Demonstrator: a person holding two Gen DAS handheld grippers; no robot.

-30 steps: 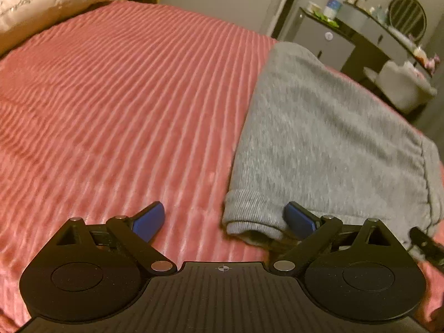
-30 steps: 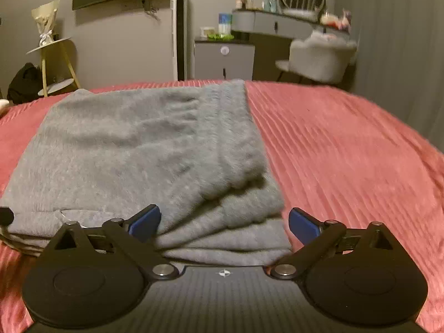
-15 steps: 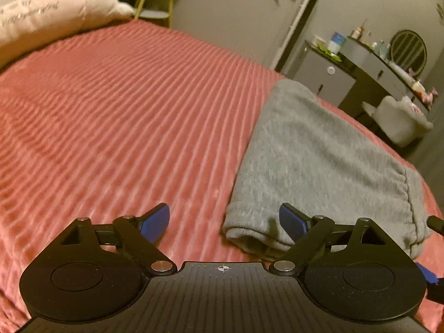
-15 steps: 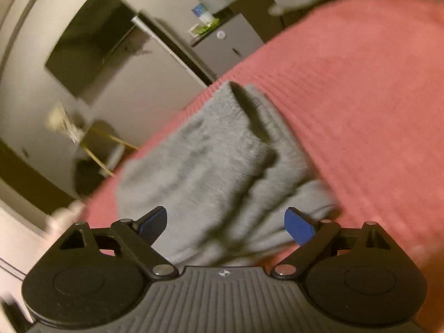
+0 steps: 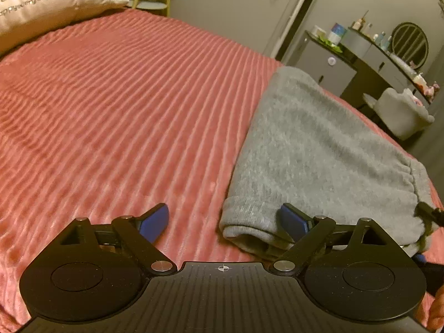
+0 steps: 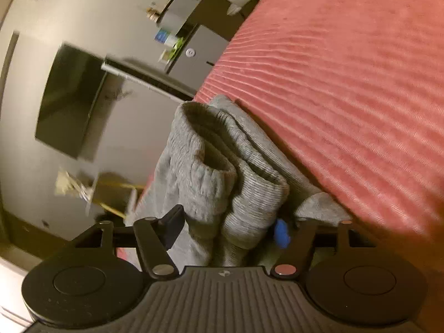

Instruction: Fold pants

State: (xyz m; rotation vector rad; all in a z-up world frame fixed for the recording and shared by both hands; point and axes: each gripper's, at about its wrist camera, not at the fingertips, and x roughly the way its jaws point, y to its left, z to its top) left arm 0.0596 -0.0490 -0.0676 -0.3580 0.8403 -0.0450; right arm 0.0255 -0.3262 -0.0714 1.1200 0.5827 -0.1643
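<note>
Grey pants (image 5: 319, 152) lie folded in a stack on the red ribbed bedspread (image 5: 125, 111). My left gripper (image 5: 224, 213) is open at the stack's near left corner; its right finger (image 5: 294, 219) lies against the cuff, its left finger over bare bedspread. My right gripper (image 6: 229, 222) is rolled on its side at the stack's other end, its jaws closing with the layered pants (image 6: 211, 172) between them. One finger (image 6: 281, 233) sits between cloth and bedspread (image 6: 347, 69), the other presses the opposite side. A part of the right gripper (image 5: 428, 215) shows at the left view's right edge.
A cream pillow (image 5: 50, 2) lies at the bed's far left. Beyond the bed stand a grey cabinet (image 5: 327, 66), a dresser with bottles and a pale chair (image 5: 402, 113). A dark screen (image 6: 69, 102) hangs on the wall. A hand (image 5: 437, 313) shows at the lower right.
The right gripper has rolled onto its side, pushed in on the stack's edge, and its jaws have narrowed around the layers. The left gripper has hardly moved.
</note>
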